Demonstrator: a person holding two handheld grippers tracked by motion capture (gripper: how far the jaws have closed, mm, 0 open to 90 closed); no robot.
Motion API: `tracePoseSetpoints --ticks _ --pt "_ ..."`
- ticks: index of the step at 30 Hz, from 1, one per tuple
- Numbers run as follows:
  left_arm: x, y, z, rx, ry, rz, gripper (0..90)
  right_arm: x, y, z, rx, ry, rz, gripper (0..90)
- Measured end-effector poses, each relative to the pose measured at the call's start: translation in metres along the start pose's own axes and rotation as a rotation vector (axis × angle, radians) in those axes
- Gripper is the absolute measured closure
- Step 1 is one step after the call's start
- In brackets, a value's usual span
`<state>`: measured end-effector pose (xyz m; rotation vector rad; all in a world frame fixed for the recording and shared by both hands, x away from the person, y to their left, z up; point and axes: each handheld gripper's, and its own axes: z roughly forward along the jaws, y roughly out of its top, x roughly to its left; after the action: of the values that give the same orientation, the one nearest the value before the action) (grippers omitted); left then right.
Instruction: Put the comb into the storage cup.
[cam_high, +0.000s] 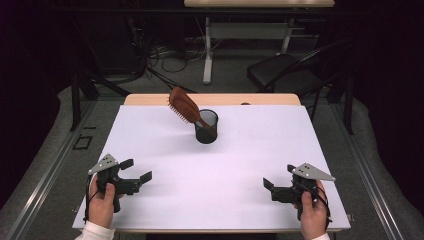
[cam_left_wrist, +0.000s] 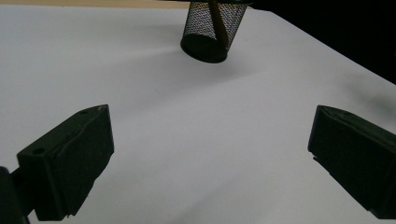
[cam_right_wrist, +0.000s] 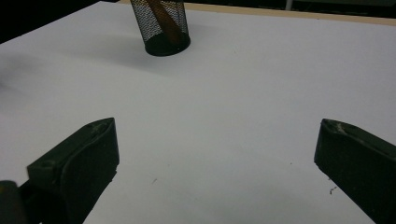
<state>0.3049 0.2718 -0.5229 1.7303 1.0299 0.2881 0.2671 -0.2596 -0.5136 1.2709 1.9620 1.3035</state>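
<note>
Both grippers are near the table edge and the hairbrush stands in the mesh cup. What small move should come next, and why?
Probably move the left gripper forward toward the hairbrush. Its jaws are open and empty, and the brush head leans out of the mesh cup toward that side. The right gripper, also open, could then come to steady the cup.

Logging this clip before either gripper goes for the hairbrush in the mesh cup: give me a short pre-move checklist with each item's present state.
1. Left gripper open and holding nothing: ok.
2. Right gripper open and holding nothing: ok.
3. Mesh cup upright on the white table cover: ok.
4. Hairbrush seated handle-down in the cup, head leaning out to the left: ok.
5. Path from both grippers to the cup free of other things: ok.
6. Cup steady enough not to tip when the brush is pulled: cannot tell.
</note>
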Motion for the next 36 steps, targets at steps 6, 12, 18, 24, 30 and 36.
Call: tracePoseSetpoints --ticks 6,12,18,24,30,36 --pt "0.004 -0.003 0.000 -0.015 0.012 -0.001 0.5 -0.007 -0.004 0.000 0.000 -0.017 0.018 0.0" --pt "0.006 -0.005 0.001 -0.019 0.012 -0.010 0.5 -0.014 -0.008 -0.001 0.000 -0.044 0.026 0.0" --pt "0.008 -0.007 0.002 -0.012 0.014 -0.008 0.5 -0.022 -0.013 0.001 0.015 -0.065 0.038 0.0" --pt "0.010 -0.010 0.004 -0.010 0.023 0.000 0.5 -0.027 -0.015 0.002 0.011 -0.073 0.059 0.3" --pt "0.009 -0.011 0.006 -0.003 0.024 0.008 0.5 -0.029 -0.018 0.004 0.009 -0.079 0.063 0.3" --pt "0.010 -0.013 0.008 0.007 0.029 0.015 0.5 -0.033 -0.020 0.004 0.008 -0.086 0.068 0.3"
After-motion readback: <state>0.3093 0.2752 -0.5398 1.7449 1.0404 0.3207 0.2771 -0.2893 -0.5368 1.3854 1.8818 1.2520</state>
